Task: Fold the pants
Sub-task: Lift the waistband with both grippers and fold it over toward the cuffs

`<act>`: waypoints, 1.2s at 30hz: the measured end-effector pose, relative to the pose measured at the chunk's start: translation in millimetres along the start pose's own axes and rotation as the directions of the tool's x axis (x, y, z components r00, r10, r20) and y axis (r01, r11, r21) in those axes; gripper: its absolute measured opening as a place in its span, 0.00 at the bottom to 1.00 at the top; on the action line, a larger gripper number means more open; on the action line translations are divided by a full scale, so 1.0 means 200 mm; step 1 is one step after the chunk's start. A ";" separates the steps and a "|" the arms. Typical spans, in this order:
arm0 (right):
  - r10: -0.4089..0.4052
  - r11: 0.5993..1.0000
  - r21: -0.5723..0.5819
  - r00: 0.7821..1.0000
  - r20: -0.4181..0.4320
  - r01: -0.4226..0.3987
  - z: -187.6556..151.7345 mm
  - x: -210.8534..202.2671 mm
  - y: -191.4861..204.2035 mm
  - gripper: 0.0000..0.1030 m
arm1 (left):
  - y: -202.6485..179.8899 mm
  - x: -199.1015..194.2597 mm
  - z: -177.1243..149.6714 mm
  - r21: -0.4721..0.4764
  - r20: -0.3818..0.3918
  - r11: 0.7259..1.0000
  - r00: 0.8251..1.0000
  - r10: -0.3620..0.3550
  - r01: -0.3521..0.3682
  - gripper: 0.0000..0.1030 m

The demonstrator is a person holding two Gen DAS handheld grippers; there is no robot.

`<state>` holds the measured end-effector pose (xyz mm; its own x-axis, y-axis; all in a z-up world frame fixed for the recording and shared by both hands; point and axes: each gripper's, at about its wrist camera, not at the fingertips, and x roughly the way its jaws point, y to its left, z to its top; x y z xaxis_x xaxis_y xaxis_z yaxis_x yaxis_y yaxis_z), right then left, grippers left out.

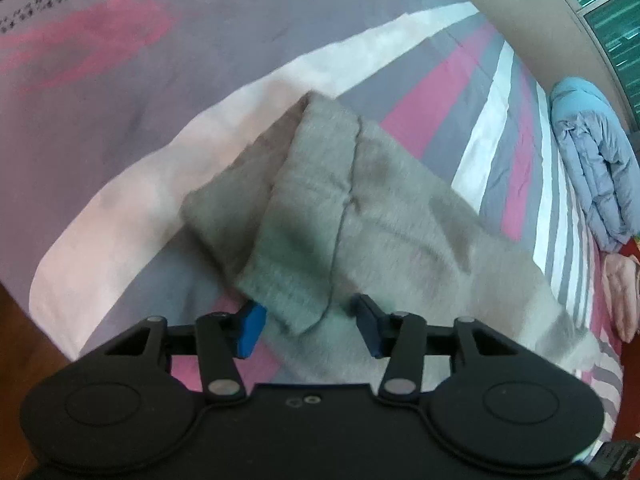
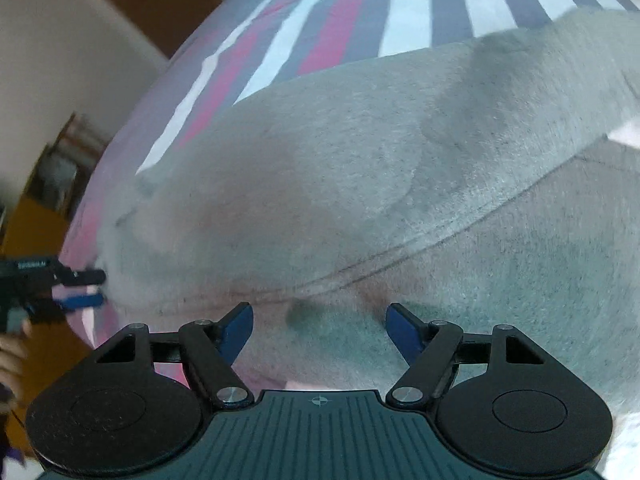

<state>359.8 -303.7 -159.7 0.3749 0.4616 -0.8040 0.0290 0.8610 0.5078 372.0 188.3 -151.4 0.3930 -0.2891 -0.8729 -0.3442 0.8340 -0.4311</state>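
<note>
While both grippers stand over it, the item is one pair of grey pants (image 1: 360,216), thick fleecy knit, lying on a bed with a striped cover (image 1: 460,80) of grey, pink and white. Left gripper (image 1: 310,326): fingers spread, a ribbed cuff end of the cloth lying between the blue pads (image 1: 252,330), nothing pinched. Right gripper (image 2: 320,332): fingers likewise apart, poised over a broad grey panel crossed by a double seam (image 2: 400,252), holding nothing. Handling, by estimate: soft, limp, light to moderate in weight, not slippery, not fragile; likely to sag and bunch if lifted at one point, so best taken at the cuff hem and along a seamed edge, both grippers together. Surroundings, left to right: wooden floor (image 1: 16,320) at the bed's edge; a bundled light-blue padded garment (image 1: 592,160) and a pink item (image 1: 624,292), well apart from the pants and no obstruction.
</note>
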 end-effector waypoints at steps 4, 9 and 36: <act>0.018 0.986 0.164 1.000 -0.022 -0.014 0.02 0.01 -0.06 0.22 | -0.01 0.00 0.00 -0.016 0.042 1.000 0.999 0.005 -0.004 0.23; 0.049 0.945 0.326 0.999 -0.013 -0.042 0.04 0.05 -0.13 0.23 | -0.03 -0.06 -0.02 0.038 0.083 0.999 0.997 -0.009 0.006 0.21; -0.082 0.996 -0.007 0.993 0.085 0.083 -0.33 0.07 0.30 0.07 | 0.18 -0.15 0.07 0.072 0.095 0.997 0.995 0.013 -0.019 0.50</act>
<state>305.6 -230.7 -160.4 0.4488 0.3691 -0.8139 0.0540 0.8978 0.4370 359.3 233.3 -137.5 0.4681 -0.2325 -0.8525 -0.2893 0.8713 -0.3965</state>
